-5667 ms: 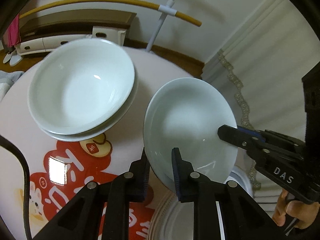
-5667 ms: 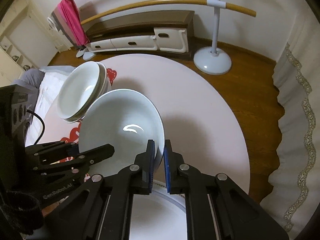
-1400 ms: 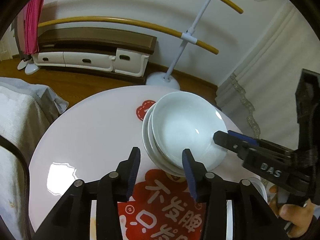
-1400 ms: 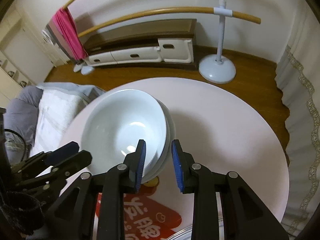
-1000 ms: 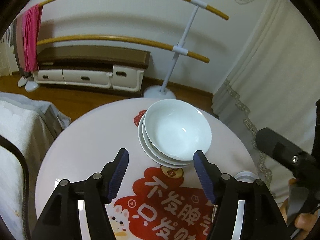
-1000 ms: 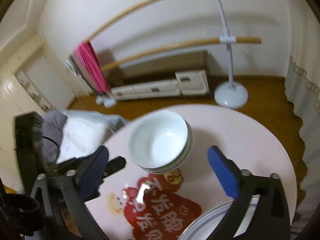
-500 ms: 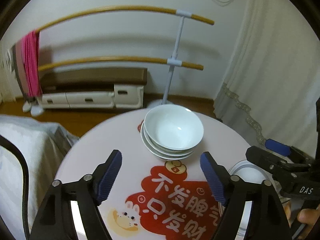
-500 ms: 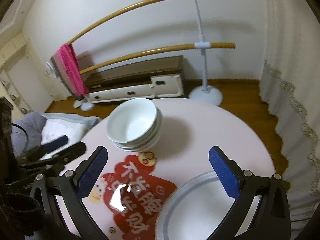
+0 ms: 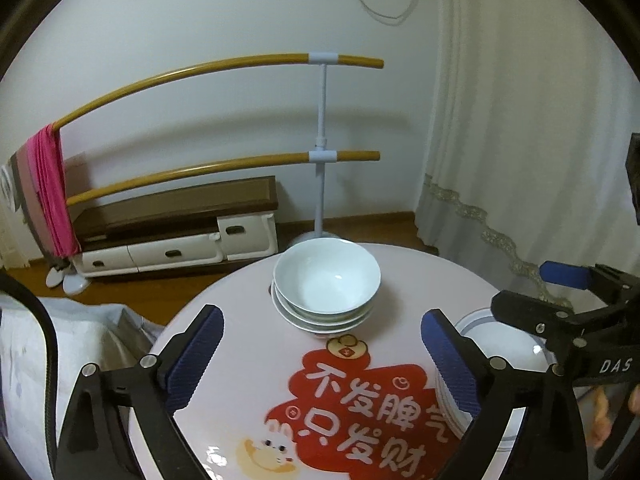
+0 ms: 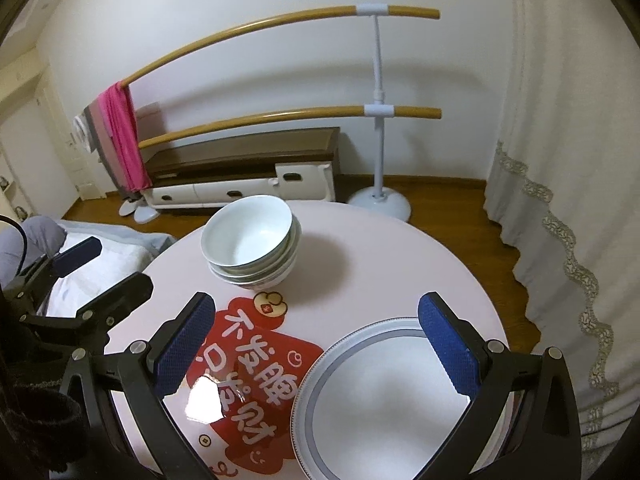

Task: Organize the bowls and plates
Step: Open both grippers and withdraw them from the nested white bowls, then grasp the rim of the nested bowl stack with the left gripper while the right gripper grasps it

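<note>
At the left, the left gripper (image 9: 322,354) has its jaws spread wide and opening further, its blue-padded fingers (image 9: 195,350) standing well apart on either side of the view. Nothing is between them and they touch nothing; they hang above the round pink surface (image 9: 248,300), over its red printed decoration (image 9: 360,404). In the right wrist view the left gripper (image 10: 96,264) shows at the left edge, beside the surface's rim and clear of the crockery.

Toward the middle, the stack of white bowls (image 9: 326,284) sits on the far part of the surface, nested one in another, upright, just beyond the red decoration. From the right wrist view the same stack of white bowls (image 10: 252,240) stands left of centre, and no gripper touches it.

To the right, the stack of plates (image 10: 400,396) with a grey-blue ringed rim lies on the near right part of the surface, its edge just beside the red decoration. The right gripper (image 10: 316,340) is released too, jaws wide, empty, with its right finger over the plates' rim and its left finger over the decoration; whether the right finger touches the plate cannot be told. In the left wrist view the right gripper (image 9: 532,292) reaches in from the right above the plates (image 9: 504,340), with a hand (image 9: 616,412) partly visible below it.
</note>
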The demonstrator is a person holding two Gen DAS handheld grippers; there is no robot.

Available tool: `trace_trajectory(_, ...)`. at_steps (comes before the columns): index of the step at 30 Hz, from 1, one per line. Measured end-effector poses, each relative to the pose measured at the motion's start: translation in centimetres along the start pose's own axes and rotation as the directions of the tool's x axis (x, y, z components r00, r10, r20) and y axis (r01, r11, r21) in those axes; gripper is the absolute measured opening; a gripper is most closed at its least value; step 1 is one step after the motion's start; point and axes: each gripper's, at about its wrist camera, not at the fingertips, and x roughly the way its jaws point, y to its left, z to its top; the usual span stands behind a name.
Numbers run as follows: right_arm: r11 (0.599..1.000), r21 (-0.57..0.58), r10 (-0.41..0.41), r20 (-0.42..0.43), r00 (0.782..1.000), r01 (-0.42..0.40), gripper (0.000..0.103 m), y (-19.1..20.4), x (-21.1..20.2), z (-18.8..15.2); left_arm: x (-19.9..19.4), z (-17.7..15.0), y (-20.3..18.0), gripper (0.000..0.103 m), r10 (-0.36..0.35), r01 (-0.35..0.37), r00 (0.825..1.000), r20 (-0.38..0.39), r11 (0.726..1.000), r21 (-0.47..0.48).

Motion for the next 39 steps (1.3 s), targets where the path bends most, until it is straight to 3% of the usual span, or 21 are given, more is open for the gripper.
trace_trajectory(6,0.995,0.059,-0.077,-0.027,0.997,0.079,0.103,0.5,0.4,0.2,2.1,0.6,2.4,0.1,-0.045,0.047,0.998,-0.033,0.997,0.057)
trace_trajectory(11,0.985,0.125,-0.114,-0.068,0.991,0.122,0.103,0.9,1.5,0.3,5.7,2.3,5.2,0.1,-0.091,0.098,0.99,-0.107,0.993,0.067)
trace_trajectory(20,0.957,0.226,-0.143,-0.182,0.973,0.183,0.103,0.9,5.6,1.4,12.9,4.7,8.2,0.1,-0.174,0.189,0.955,-0.238,0.981,0.042)
trace_trajectory(24,0.944,0.273,-0.114,-0.251,0.961,0.183,0.101,0.8,8.4,2.0,15.3,5.7,9.4,0.1,-0.184,0.195,0.943,-0.277,0.981,0.016)
trace_trajectory(32,0.94,0.308,-0.048,-0.304,0.952,0.145,0.094,2.0,12.7,3.1,19.3,7.4,10.6,0.098,-0.199,0.21,0.92,-0.338,0.978,-0.005)
trace_trajectory(39,0.937,0.315,-0.029,-0.361,0.932,0.151,0.078,1.8,16.0,3.4,23.0,8.5,10.2,0.087,-0.193,0.203,0.904,-0.382,0.979,-0.014)
